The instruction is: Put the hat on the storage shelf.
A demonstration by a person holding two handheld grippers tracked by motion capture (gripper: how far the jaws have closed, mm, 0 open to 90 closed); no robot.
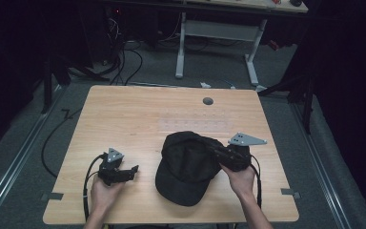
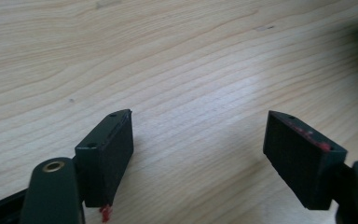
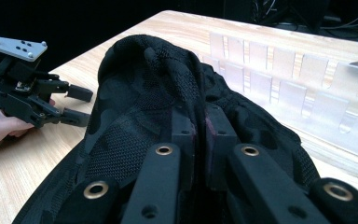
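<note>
Right gripper pinches our black cap's crown by the tabletop's near edge, left gripper empty and open; next we likely lift it clear.

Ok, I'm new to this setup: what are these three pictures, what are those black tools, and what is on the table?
There is no robot arm here. A person holds a hand-held gripper in each hand, each with two black fingers. The high view looks down on the wooden table from above the person's side. The other two pictures come from cameras riding on the grippers, looking along their fingers.

A black cap lies on the table. The right gripper is shut on a fold of the cap's fabric, pinched between its fingers. The left gripper is open with nothing between its fingers, just bare wood beneath; in the high view it sits to the left of the cap, apart from it. A pale clear strip lies beyond the cap.
</note>
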